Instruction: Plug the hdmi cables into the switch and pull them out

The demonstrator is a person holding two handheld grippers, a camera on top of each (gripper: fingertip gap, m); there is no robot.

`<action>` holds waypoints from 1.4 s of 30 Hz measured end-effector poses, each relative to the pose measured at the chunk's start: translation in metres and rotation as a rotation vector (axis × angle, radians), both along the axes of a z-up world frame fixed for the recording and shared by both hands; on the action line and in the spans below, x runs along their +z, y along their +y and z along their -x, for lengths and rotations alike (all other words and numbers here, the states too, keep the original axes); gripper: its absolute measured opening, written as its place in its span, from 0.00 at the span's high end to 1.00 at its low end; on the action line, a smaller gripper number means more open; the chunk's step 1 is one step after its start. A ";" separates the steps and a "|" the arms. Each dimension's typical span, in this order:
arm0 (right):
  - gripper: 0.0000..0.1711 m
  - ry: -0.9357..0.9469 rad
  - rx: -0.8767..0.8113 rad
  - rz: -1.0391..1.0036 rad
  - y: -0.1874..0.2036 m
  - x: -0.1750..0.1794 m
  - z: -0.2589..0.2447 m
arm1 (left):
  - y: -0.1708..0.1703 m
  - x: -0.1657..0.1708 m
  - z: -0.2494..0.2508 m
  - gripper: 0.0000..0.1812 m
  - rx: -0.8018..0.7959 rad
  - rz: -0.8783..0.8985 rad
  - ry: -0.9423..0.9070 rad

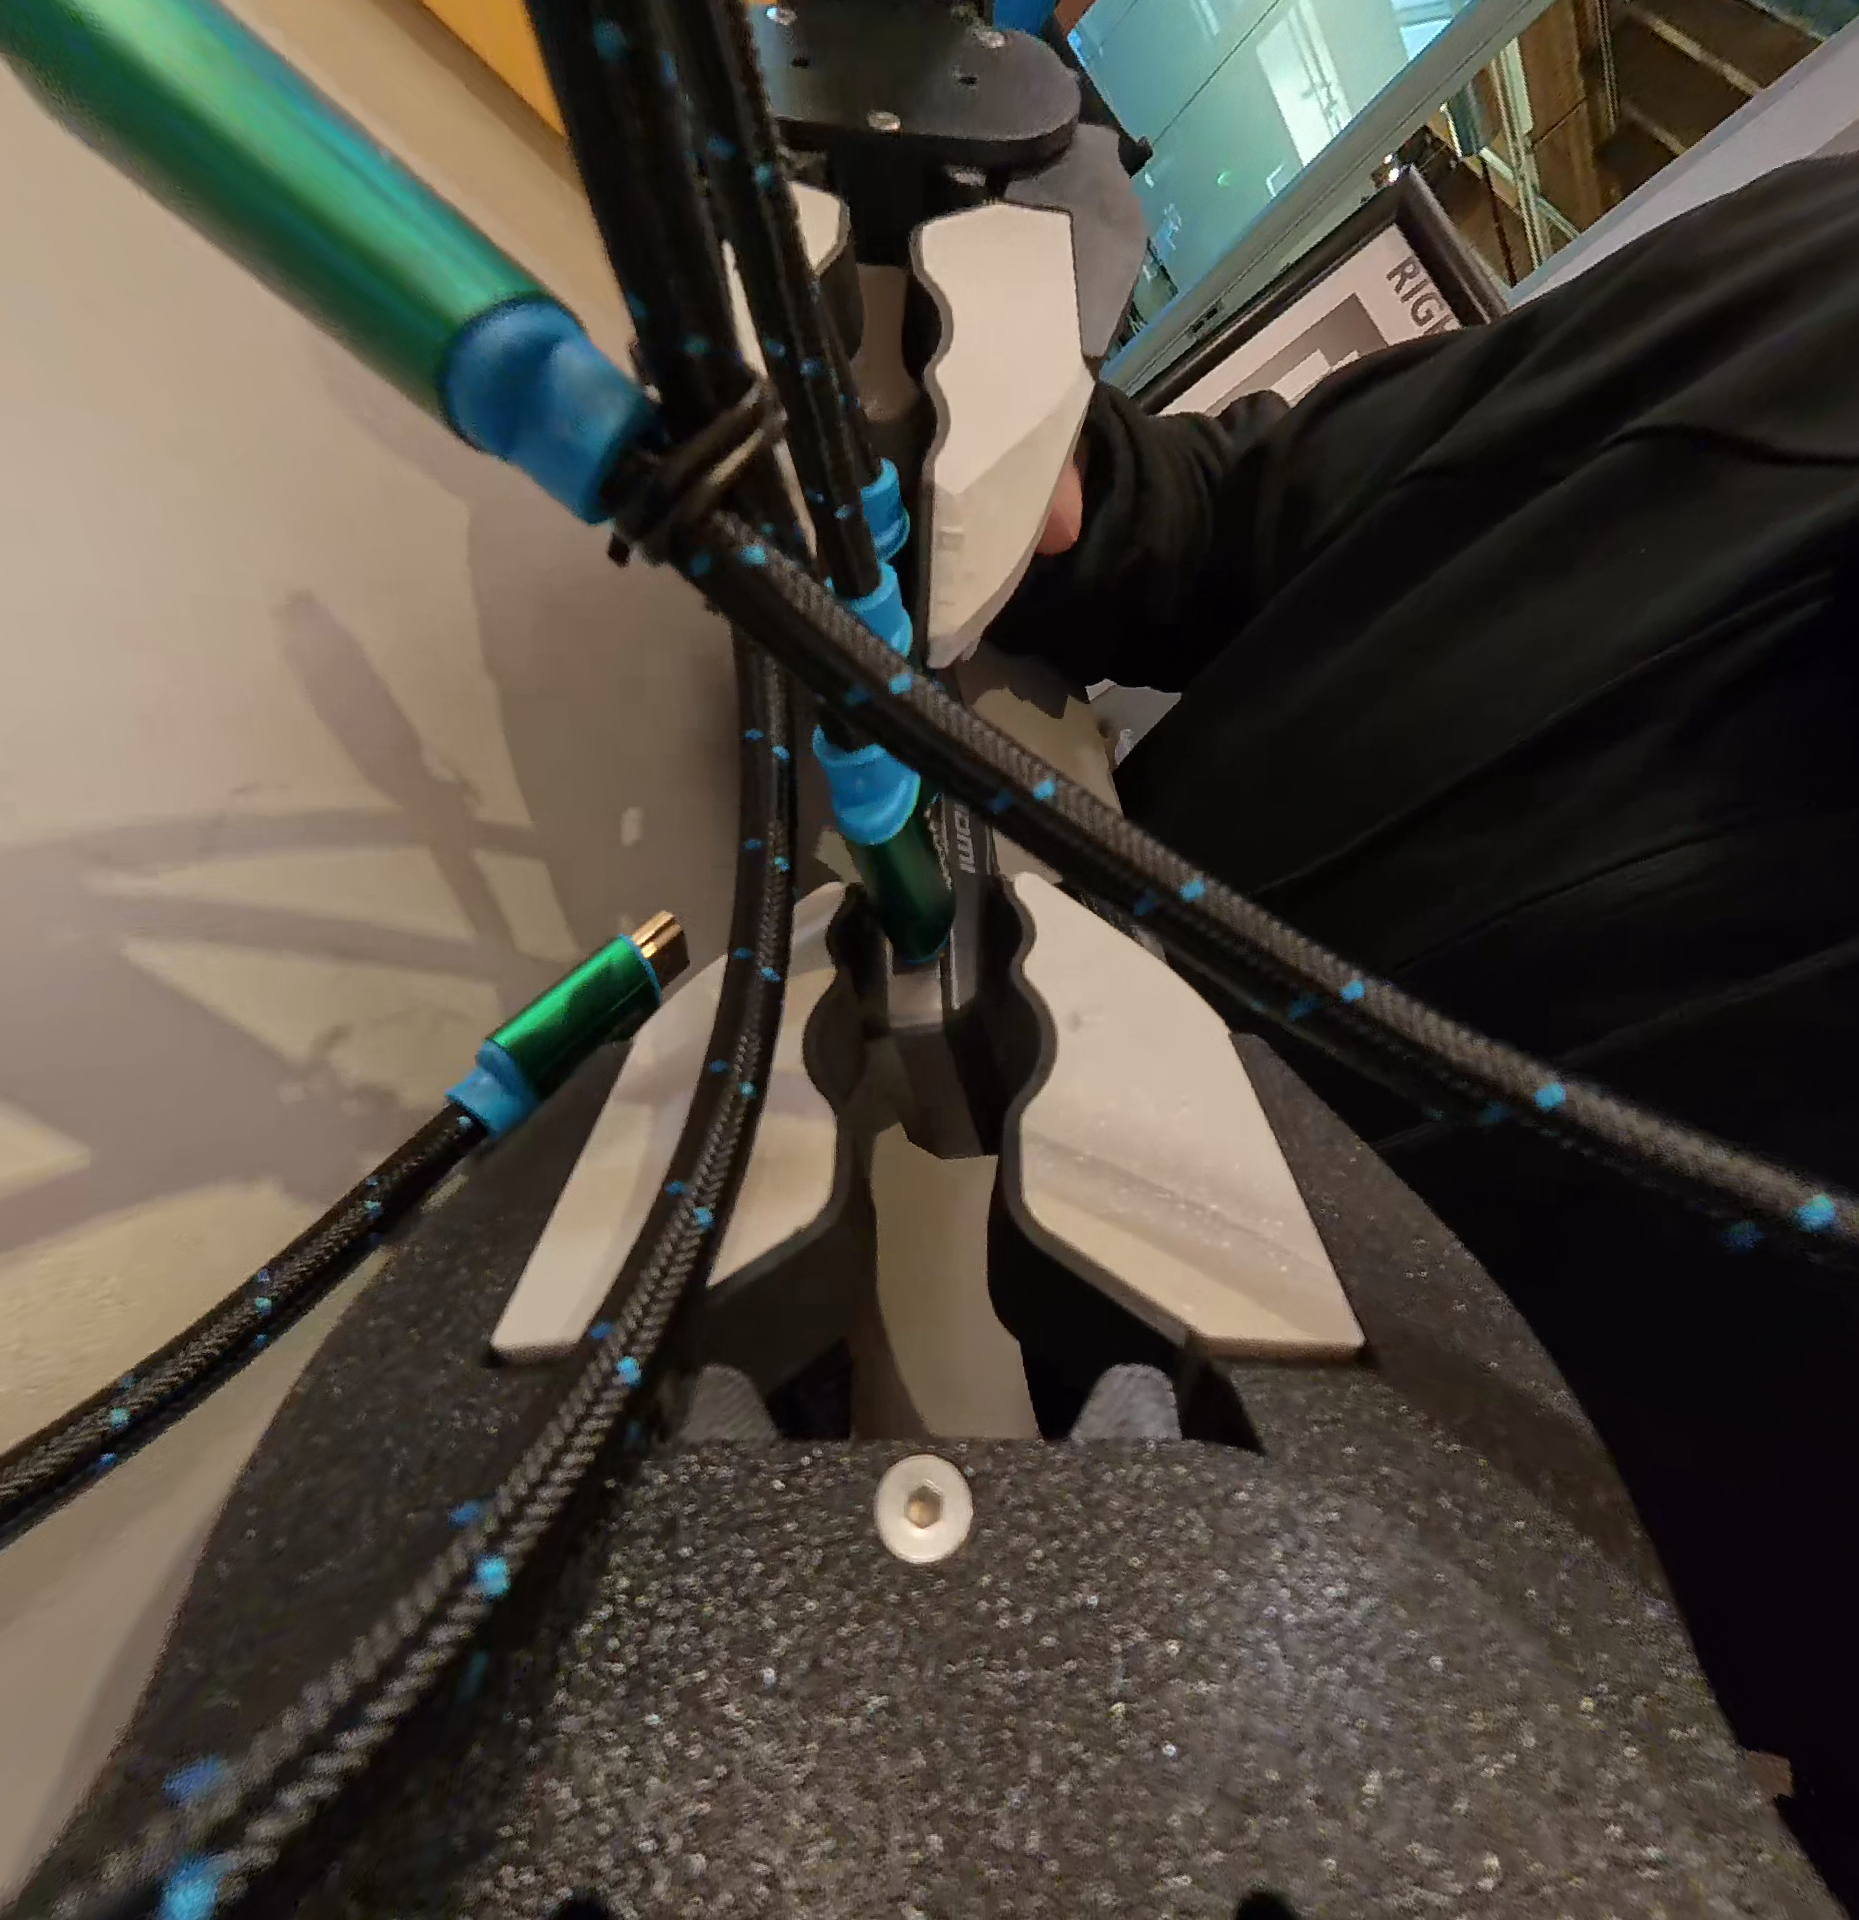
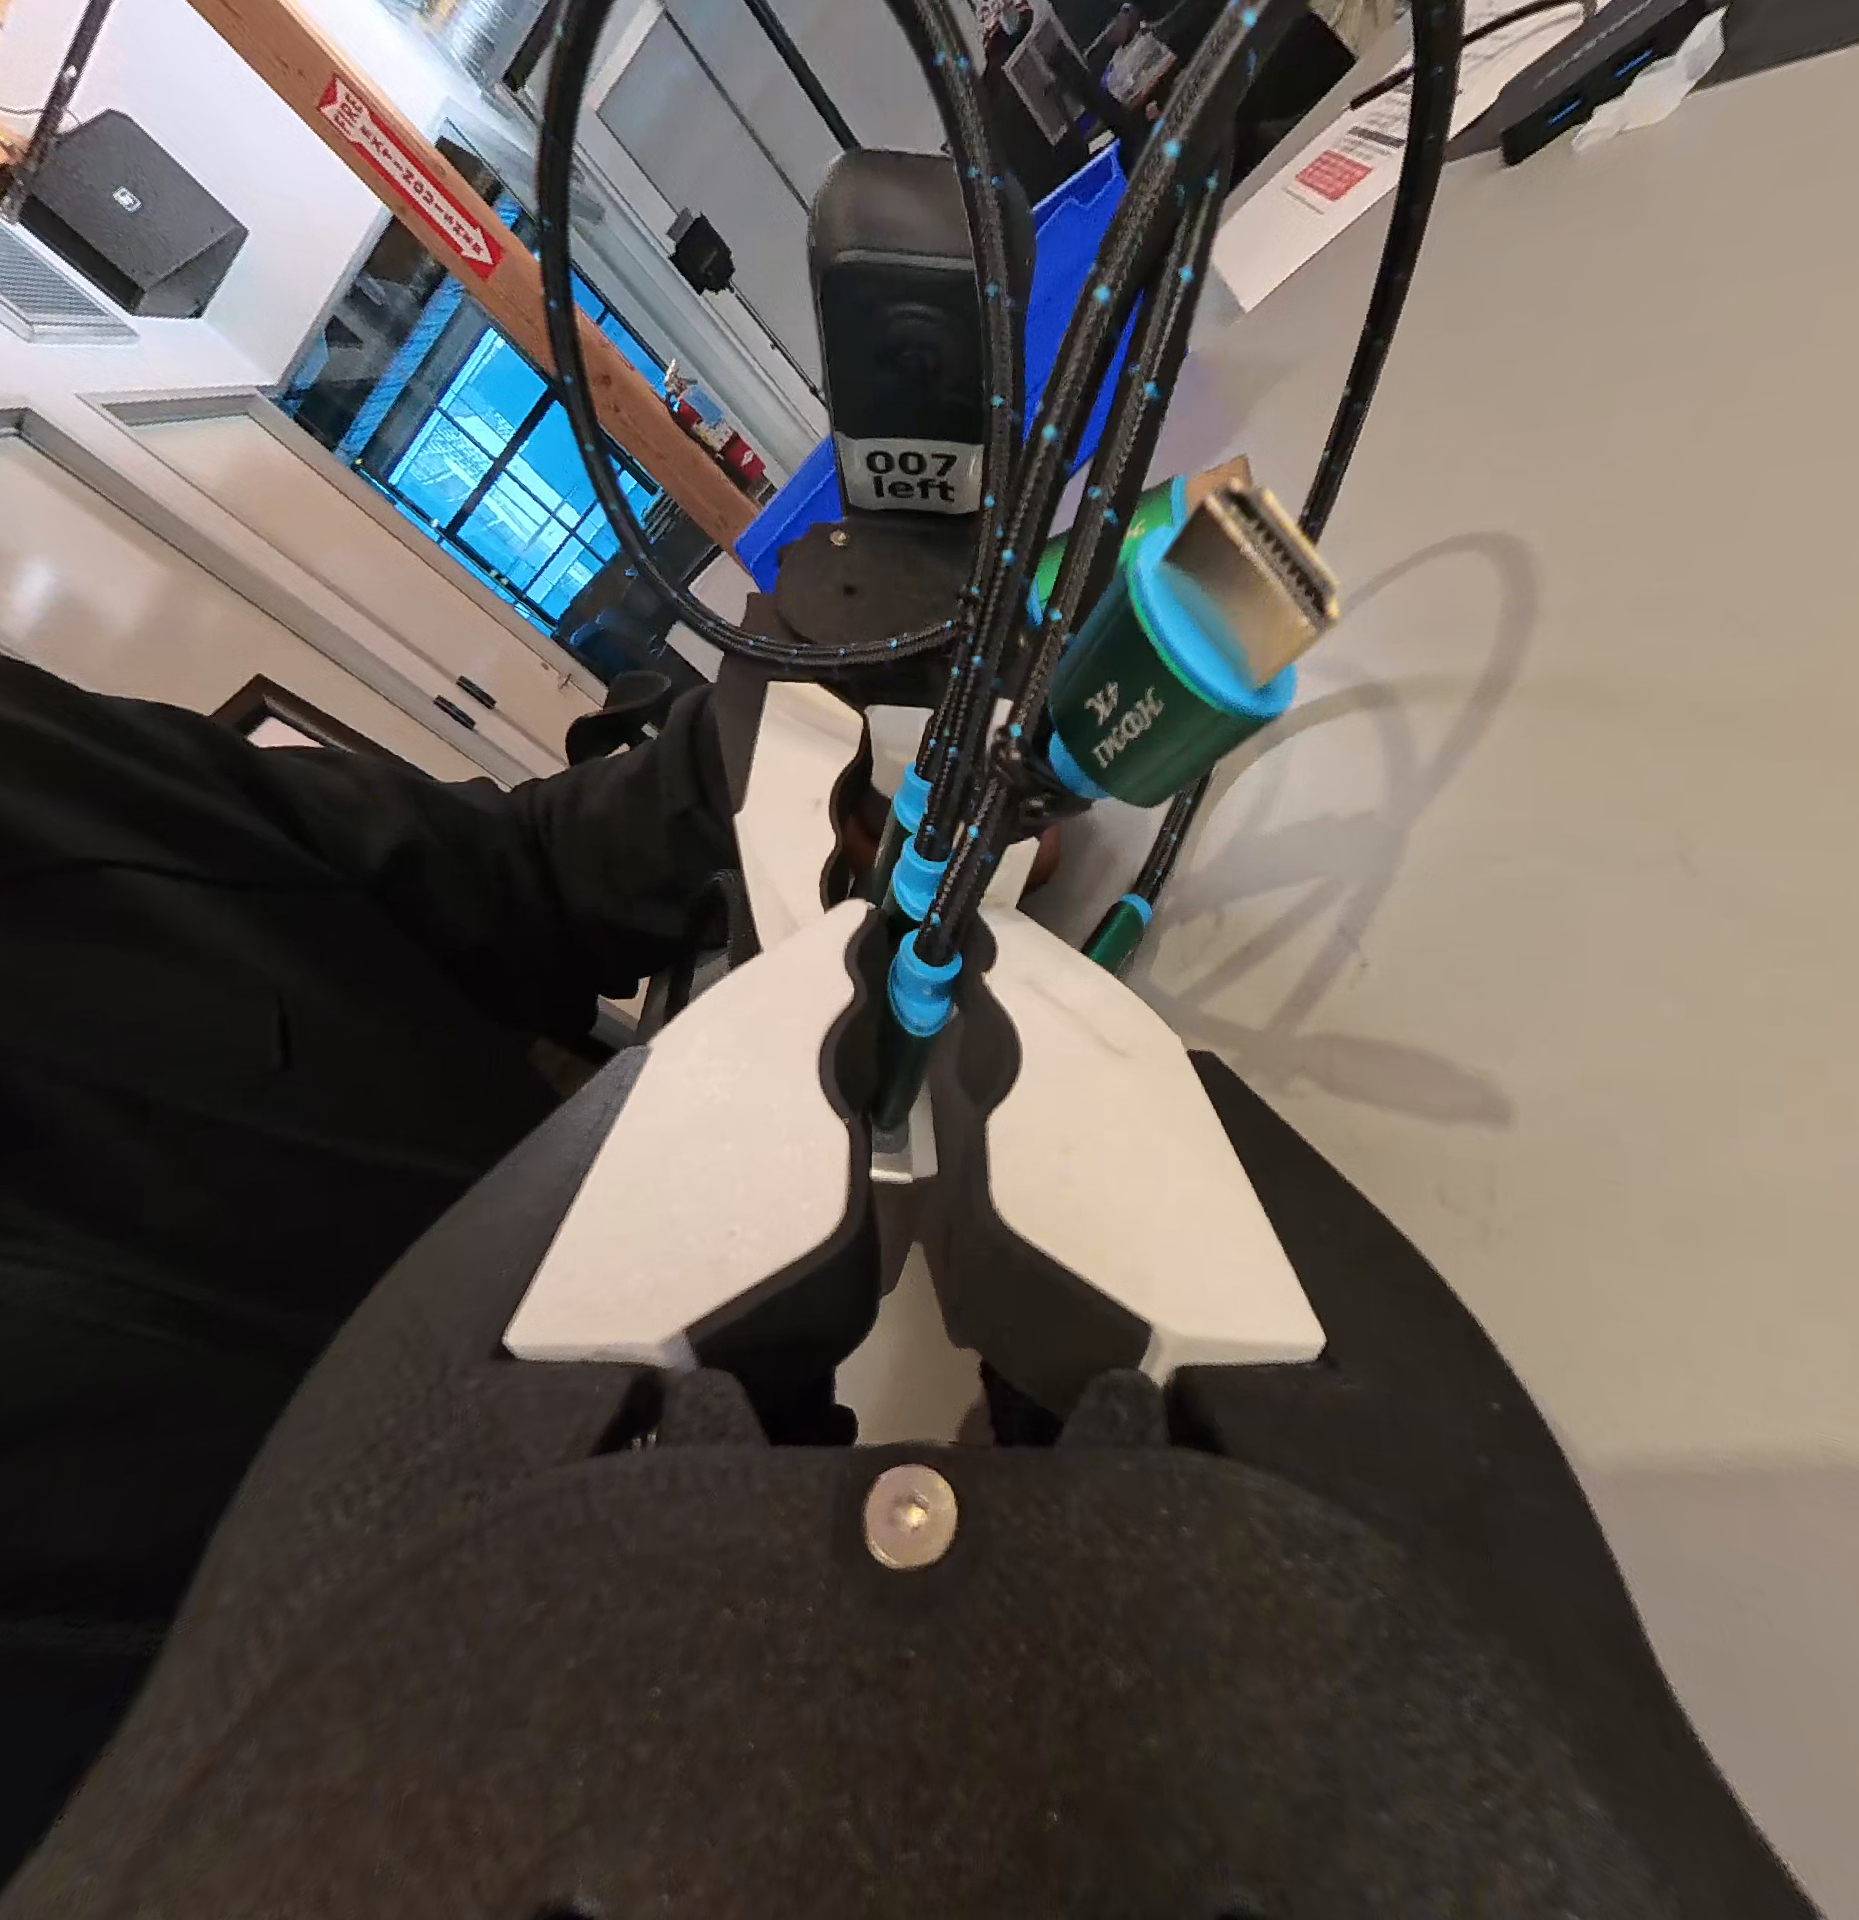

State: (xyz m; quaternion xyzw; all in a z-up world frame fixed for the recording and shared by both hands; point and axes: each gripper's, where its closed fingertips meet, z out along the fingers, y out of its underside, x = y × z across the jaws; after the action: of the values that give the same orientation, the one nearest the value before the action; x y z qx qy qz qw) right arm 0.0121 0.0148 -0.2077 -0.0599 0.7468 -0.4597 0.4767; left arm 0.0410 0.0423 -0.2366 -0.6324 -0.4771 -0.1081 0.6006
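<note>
My left gripper (image 1: 925, 909) is shut on a thin black switch (image 1: 961, 847), with a green HDMI plug (image 1: 899, 899) at its tips. How deep that plug sits in the switch is hidden. My right gripper (image 2: 920, 935) faces it tip to tip and is shut on a green plug (image 2: 894, 1070) with a blue strain relief. It also shows in the left wrist view (image 1: 904, 613). The left gripper (image 2: 883, 831) shows beyond it in the right wrist view. A loose plug (image 2: 1185, 665) dangles beside the braided cables (image 2: 1091, 436). Another loose plug (image 1: 582, 1013) hangs near the table.
The pale table (image 2: 1631, 935) lies to one side of both grippers and shows in the left wrist view (image 1: 229, 727). A person's black sleeve (image 1: 1527, 623) is on the other side. A blue bin (image 2: 1070, 270), paper (image 2: 1330, 177) and black boxes (image 2: 1611, 73) sit far back. About 5 cm separates my left fingertips from my right.
</note>
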 end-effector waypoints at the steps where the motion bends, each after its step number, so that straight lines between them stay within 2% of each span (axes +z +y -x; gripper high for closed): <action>1: 0.93 0.001 0.009 0.003 0.001 0.000 -0.001 | 0.001 0.000 0.000 0.87 -0.008 0.004 0.004; 6: 0.94 0.027 0.208 -0.039 0.022 -0.007 -0.016 | 0.017 -0.006 -0.016 0.87 -0.140 0.047 -0.004; 13: 0.94 0.053 0.219 -0.056 0.019 -0.009 -0.019 | 0.021 -0.010 -0.018 0.87 -0.170 0.065 -0.028; 18: 0.92 0.042 0.143 -0.066 0.014 -0.010 -0.006 | 0.008 -0.003 -0.005 0.87 -0.062 0.026 -0.002; 19: 0.91 0.048 0.146 -0.071 0.016 -0.012 -0.004 | 0.006 -0.001 -0.004 0.85 -0.047 0.022 0.009; 23: 0.83 0.052 0.179 -0.094 0.024 -0.013 -0.003 | -0.003 0.002 0.002 0.88 0.020 -0.003 0.022; 29: 0.86 0.090 0.230 -0.161 0.029 -0.026 -0.022 | -0.006 0.007 0.002 0.88 0.031 -0.025 0.045; 34: 0.87 -0.010 0.156 -0.087 0.019 -0.009 -0.017 | -0.014 0.018 0.008 0.87 0.091 -0.066 0.104; 38: 0.88 -0.067 0.099 -0.036 0.013 0.002 -0.009 | -0.020 0.023 0.009 0.70 0.119 -0.107 0.123; 42: 0.88 -0.104 0.085 0.010 0.011 0.010 -0.008 | -0.021 0.030 0.013 0.63 0.150 -0.156 0.142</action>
State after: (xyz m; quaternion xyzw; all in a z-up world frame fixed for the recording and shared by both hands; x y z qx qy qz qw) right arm 0.0200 0.0261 -0.1980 -0.0702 0.7156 -0.4453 0.5336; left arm 0.0279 0.0213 -0.2068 -0.5524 -0.4695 -0.0547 0.6866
